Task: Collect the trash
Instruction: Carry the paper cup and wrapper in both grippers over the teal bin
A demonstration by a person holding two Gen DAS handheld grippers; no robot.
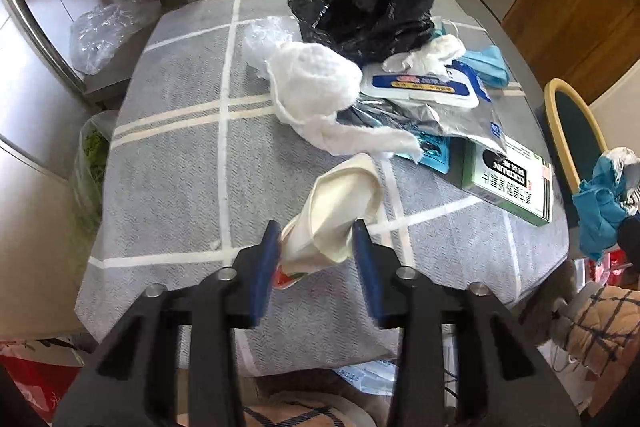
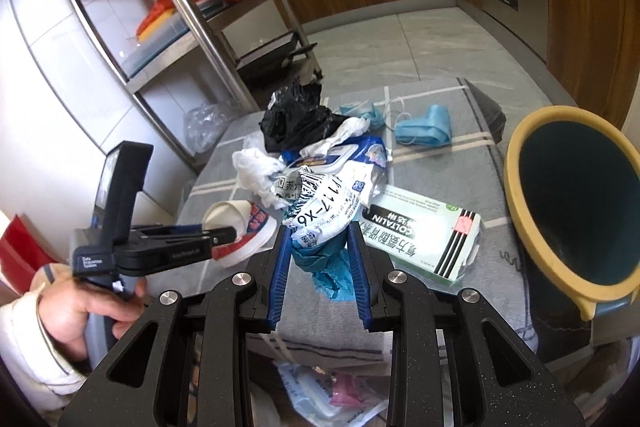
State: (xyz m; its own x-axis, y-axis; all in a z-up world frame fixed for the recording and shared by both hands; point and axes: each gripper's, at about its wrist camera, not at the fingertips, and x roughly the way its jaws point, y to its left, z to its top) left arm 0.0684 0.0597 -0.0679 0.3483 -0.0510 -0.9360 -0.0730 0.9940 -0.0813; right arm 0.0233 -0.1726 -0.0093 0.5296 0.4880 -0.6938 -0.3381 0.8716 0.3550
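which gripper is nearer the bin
Right. The right gripper, jaws shut on a crumpled wrapper, is beside the bin. The left gripper, its jaws around a squashed paper cup, is on the far side from it.

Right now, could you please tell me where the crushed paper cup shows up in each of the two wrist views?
Left wrist view: the paper cup sits low in the centre, between the left gripper fingers.
Right wrist view: the cup lies left of centre, at the tips of the left gripper.
Shared landmark: the green and white medicine box, to the cup's right in both views.
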